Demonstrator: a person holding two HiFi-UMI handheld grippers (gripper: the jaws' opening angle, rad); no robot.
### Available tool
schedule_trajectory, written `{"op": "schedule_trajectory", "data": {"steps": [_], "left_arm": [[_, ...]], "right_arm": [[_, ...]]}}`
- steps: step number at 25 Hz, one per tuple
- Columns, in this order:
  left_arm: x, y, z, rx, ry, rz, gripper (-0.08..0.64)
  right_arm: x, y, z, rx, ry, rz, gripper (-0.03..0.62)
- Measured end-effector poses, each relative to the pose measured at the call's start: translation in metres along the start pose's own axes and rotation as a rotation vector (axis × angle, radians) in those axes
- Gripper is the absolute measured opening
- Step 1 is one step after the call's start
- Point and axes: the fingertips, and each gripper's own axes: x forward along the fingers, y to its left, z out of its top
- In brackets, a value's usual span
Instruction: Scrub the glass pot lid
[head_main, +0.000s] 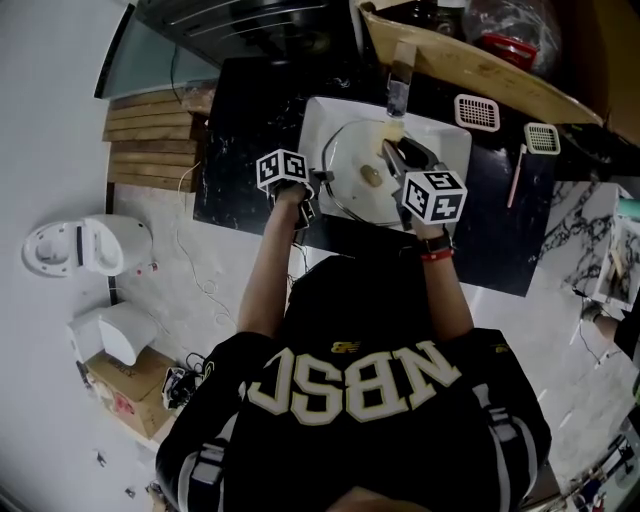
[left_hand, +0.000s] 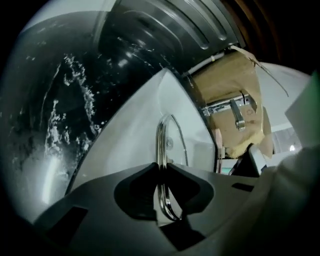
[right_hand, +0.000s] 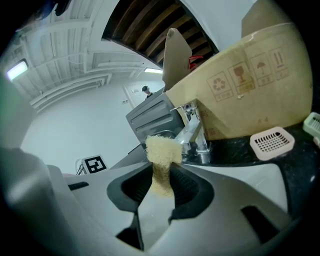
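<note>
The glass pot lid (head_main: 358, 185) with a steel rim stands tilted in the white sink (head_main: 318, 120). My left gripper (head_main: 316, 190) is at the lid's left edge. In the left gripper view the lid (left_hand: 161, 142) shows edge-on, and the left gripper (left_hand: 162, 169) is shut on its rim. My right gripper (head_main: 392, 152) hangs over the lid's right side. In the right gripper view the right gripper (right_hand: 161, 172) is shut on a pale yellow sponge (right_hand: 162, 150), which sticks out past the fingertips.
A chrome tap (head_main: 399, 92) rises at the sink's back edge, with a cardboard box (right_hand: 260, 85) behind it. Two white strainer covers (head_main: 477, 112) and a pink stick (head_main: 516, 175) lie on the black counter (head_main: 500, 230) to the right. Wooden slats (head_main: 150, 150) lie to the left.
</note>
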Motion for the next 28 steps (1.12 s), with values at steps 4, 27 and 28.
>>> {"op": "schedule_trajectory", "data": {"steps": [4, 27, 28], "left_arm": [[-0.003, 0.004, 0.002, -0.128, -0.016, -0.074, 0.064], [0.002, 0.011, 0.01, -0.202, 0.07, -0.046, 0.064], [0.002, 0.011, 0.012, -0.187, 0.072, -0.029, 0.064]], "right_arm": [[-0.001, -0.007, -0.003, 0.015, 0.002, -0.012, 0.114], [0.017, 0.013, -0.015, 0.002, 0.047, 0.071, 0.114], [0.017, 0.014, -0.016, 0.002, 0.049, 0.074, 0.114]]}}
